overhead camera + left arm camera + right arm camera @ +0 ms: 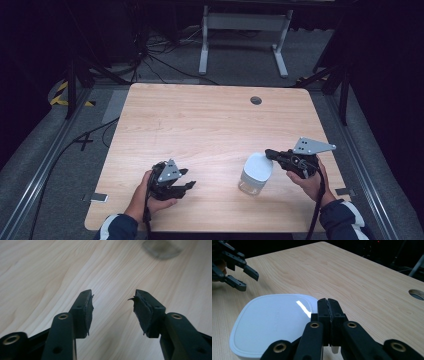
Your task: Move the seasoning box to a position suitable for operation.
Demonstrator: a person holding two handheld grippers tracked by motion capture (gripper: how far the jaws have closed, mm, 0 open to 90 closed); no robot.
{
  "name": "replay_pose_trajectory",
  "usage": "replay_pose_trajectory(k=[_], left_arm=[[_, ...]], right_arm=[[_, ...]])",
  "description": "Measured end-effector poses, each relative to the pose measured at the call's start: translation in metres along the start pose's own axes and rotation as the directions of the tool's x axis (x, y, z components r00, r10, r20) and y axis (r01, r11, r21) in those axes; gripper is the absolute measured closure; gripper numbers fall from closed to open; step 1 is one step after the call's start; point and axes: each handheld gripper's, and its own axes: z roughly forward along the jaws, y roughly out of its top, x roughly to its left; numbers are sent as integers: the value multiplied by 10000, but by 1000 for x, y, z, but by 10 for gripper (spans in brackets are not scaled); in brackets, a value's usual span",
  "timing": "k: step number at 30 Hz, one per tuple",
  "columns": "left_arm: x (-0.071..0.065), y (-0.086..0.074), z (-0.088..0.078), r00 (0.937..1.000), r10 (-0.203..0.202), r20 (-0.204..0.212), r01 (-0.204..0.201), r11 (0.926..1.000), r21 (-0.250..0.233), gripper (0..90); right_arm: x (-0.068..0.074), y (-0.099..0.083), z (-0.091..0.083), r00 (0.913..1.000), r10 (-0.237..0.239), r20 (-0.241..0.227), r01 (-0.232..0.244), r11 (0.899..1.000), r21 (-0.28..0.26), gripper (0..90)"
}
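Sitting beside pinched-together right tongs (270, 153), white-lidded jar (255, 173), left tongs (189, 178) apart

A person's two hands work black two-jaw grippers over a light wooden table (210, 125): the left gripper (189, 185) lies low near the front edge, jaws parted and pointing right. The right gripper (268, 153), a grey three-cornered plate on top, meets the edge of the white lid (258, 166) on a clear jar (250, 186); whether its jaws are parted cannot be told. A round hole (256, 100) marks the far side, and cables (165, 60) trail on the grey floor beyond.
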Motion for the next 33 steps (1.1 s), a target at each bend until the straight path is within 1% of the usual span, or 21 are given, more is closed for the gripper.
replay_pose_trajectory(k=[1, 3, 4, 5, 7, 8, 9, 10, 11, 12, 13, 14, 16, 19, 20, 22, 24, 27, 29, 30, 33], left_arm=[[0, 0, 0, 10000, 0, 0, 0, 10000, 0, 565], [-8, 14, 6, 9989, 219, 409, -205, 9992, -350, 609], [-14, 22, 10, 9979, 376, 522, -350, 9982, -496, 609], [-17, 27, 13, 9971, 524, 558, -494, 9974, -529, 643], [-24, 38, 20, 9937, 712, 870, -645, 9949, -771, 689], [-29, 45, 24, 9920, 929, 856, -868, 9936, -726, 717], [-31, 48, 26, 9914, 957, 897, -890, 9931, -762, 745], [-34, 52, 30, 9895, 976, 1062, -884, 9922, -882, 768], [-36, 56, 32, 9890, 1086, 1008, -999, 9911, -876, 790], [-39, 59, 35, 9891, 1083, 999, -994, 9909, -903, 816], [-39, 61, 37, 9877, 1149, 1061, -1048, 9898, -963, 839], [-41, 64, 39, 9858, 1166, 1207, -1047, 9894, -1006, 845], [-44, 68, 42, 9842, 1269, 1233, -1163, 9892, -893, 854], [-45, 70, 43, 9840, 1224, 1292, -1107, 9894, -937, 847], [-46, 71, 44, 9835, 1277, 1280, -1166, 9890, -911, 845], [-47, 75, 44, 9834, 1243, 1323, -1112, 9885, -1022, 838], [-49, 80, 43, 9817, 1382, 1307, -1244, 9863, -1080, 837], [-51, 84, 43, 9812, 1425, 1303, -1278, 9851, -1150, 854], [-53, 89, 44, 9794, 1522, 1329, -1371, 9837, -1164, 861], [-55, 91, 45, 9796, 1593, 1227, -1454, 9826, -1152, 868], [-56, 96, 45, 9779, 1728, 1179, -1575, 9790, -1293, 893]], right_arm=[[0, 0, 0, 10000, 0, 0, 0, 10000, 0, 898], [-1, 0, 0, 10000, 91, -14, -91, 10000, -5, 899], [-1, 0, 0, 10000, 91, -14, -91, 10000, -5, 899], [-1, -1, 0, 9999, 101, -18, -101, 9999, -36, 899], [-1, -1, 0, 9999, 112, -21, -112, 9999, -37, 899], [-1, -1, 0, 9999, 132, -31, -132, 9999, -44, 899], [-2, -1, 0, 9999, 145, -36, -145, 9999, -60, 899], [-2, -1, 0, 9998, 169, -46, -170, 9998, -80, 899], [-2, -2, 1, 9997, 238, -98, -240, 9996, -137, 899], [-3, -3, 0, 9994, 316, -146, -318, 9994, -155, 898], [-4, -3, 1, 9994, 315, -165, -318, 9993, -203, 899], [-4, -3, 0, 9994, 305, -171, -309, 9993, -209, 899], [-4, -3, 1, 9994, 333, -108, -334, 9993, -180, 899], [-4, -4, 1, 9994, 358, -34, -359, 9993, -143, 899], [-5, -4, 2, 9994, 359, -7, -359, 9993, -140, 899], [-5, -5, 2, 9992, 411, -8, -411, 9990, -161, 899], [-5, -4, 2, 9993, 360, 23, -360, 9992, -145, 899], [-6, -5, 3, 9991, 434, 22, -434, 9989, -148, 899], [-6, -5, 3, 9991, 420, 17, -420, 9990, -133, 899], [-6, -5, 3, 9990, 444, 29, -444, 9989, -127, 899], [-7, -7, 4, 9990, 448, 30, -448, 9990, -89, 899]])
